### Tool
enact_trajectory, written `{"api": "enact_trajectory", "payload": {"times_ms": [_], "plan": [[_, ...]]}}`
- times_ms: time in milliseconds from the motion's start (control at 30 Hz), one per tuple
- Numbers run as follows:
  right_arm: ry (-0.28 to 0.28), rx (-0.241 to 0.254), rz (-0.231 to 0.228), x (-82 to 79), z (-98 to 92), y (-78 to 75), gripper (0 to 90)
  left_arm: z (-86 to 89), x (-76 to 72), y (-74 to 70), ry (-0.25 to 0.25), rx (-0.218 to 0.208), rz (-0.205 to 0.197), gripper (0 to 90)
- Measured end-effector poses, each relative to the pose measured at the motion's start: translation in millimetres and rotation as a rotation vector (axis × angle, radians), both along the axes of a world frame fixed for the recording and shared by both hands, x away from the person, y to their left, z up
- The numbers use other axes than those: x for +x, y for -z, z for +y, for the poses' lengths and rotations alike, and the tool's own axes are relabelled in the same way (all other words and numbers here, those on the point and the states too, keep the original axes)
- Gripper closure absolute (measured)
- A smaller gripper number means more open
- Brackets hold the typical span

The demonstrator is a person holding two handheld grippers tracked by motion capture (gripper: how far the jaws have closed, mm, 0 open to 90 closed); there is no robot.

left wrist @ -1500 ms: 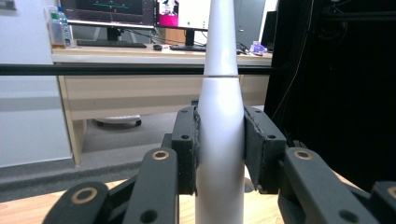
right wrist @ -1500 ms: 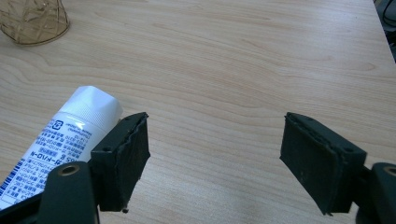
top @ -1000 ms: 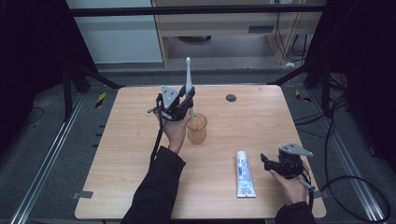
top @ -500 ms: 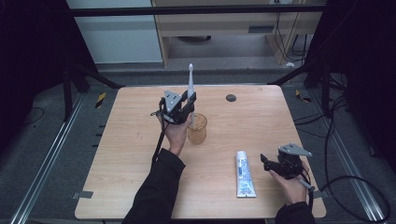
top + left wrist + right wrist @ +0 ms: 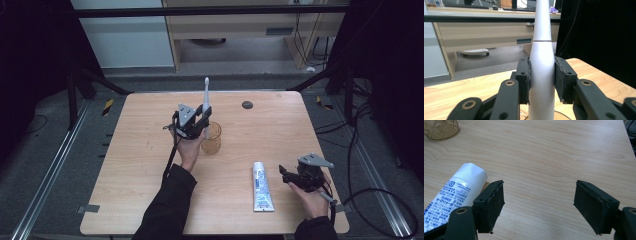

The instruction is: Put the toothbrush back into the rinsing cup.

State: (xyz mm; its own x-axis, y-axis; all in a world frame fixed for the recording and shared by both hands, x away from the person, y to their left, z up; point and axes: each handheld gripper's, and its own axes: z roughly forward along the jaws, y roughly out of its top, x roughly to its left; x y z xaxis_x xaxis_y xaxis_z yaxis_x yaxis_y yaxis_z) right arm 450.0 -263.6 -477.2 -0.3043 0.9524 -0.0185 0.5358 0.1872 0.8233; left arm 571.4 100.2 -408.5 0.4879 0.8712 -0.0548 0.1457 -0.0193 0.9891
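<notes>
Holding: the left gripper [image 5: 200,125] has a white toothbrush [image 5: 206,97] pinched between its two pads, about half closed.
Left gripper: it sits near the middle of the table [image 5: 140,170], a bit toward the back, with a hand [image 5: 190,150] under it and a dark sleeve [image 5: 167,210] coming up from the bottom edge.
Toothbrush: it stands straight up, its thin end pointing high above the gripper. In the left gripper view the pads [image 5: 524,77] press on both sides of its thick white handle [image 5: 541,82].
Toothbrush bottom: it goes down into the cup's mouth; I cannot tell if it touches the cup's floor.
Cup [image 5: 211,139]: a see-through amber cup, standing up, just beside the left gripper and touching nothing else that I can see.
Dot [image 5: 247,104]: a small dark round thing lies near the back edge, well apart from the cup.
Tube [image 5: 261,186]: a white tube of toothpaste lies flat toward the front, cap end pointing to the back.
Right gripper [image 5: 286,174]: it is wide open and holds nothing. It is low over the table, just beside the tube. In the right gripper view the tube's white cap [image 5: 471,176] lies next to one pad, not between the two.
</notes>
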Motion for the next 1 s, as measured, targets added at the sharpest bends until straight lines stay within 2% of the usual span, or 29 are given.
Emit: {"api": "enact_trajectory", "payload": {"times_ms": [467, 1000], "plan": [[0.001, -0.002, 0.003, 0.2, 0.2, 0.7, 24.1, -2.2, -4.3, 20.2, 0.020, 0.018, 0.036, 66.7], [-0.001, -0.004, 0.005, 0.2, 1.2, 0.8, 24.1, -0.3, -7.3, 36.3, -0.002, 0.042, 0.069, 66.6]]}}
